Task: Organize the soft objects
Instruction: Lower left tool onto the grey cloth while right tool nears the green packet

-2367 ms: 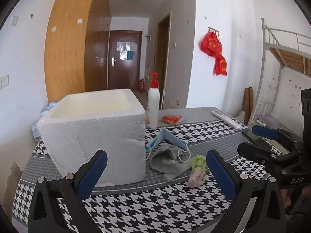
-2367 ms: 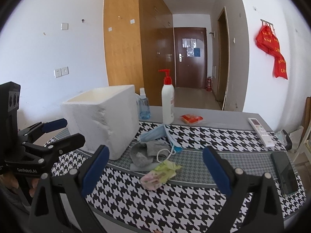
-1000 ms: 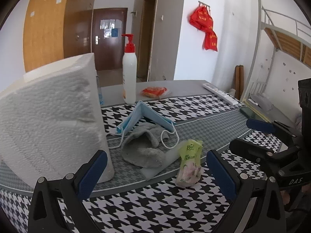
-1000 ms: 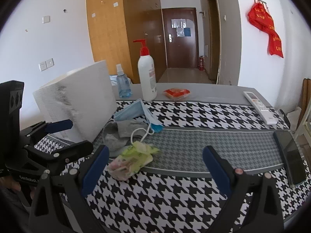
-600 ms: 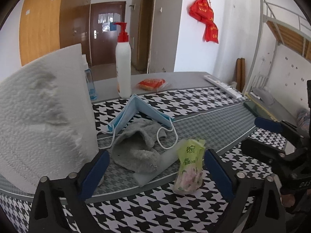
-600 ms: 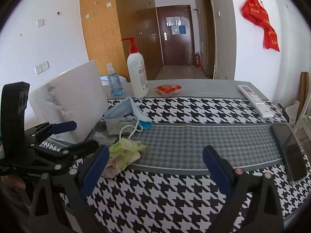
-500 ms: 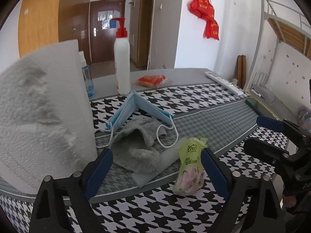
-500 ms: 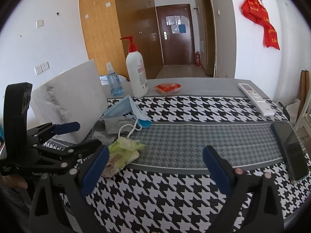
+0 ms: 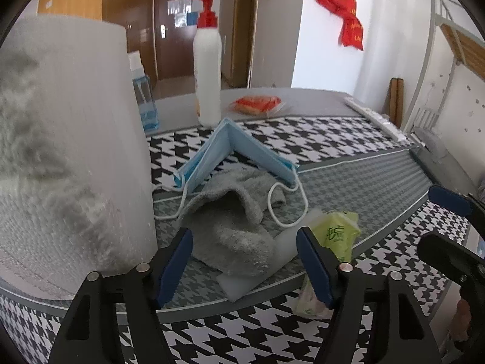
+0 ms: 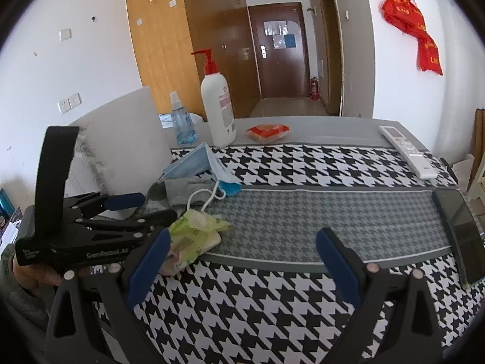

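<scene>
Left tool [image 9: 244, 259], closing around grey sock [image 9: 233, 227], perhaps untouched; phone [image 10: 460, 227] right-view only.

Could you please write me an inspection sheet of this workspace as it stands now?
Surface: table under a houndstooth cloth.
Job's things: grey sock under a blue face mask; green wipes packet beside them; white foam box at the left.
Clutter: pump bottle, spray bottle, orange packet, remote, phone.
Grippers: left claw closing around the sock, pads not touching; right claw open, empty.
Cables: nothing seen.
Surroundings: door, wooden wardrobe, red hangings.
</scene>
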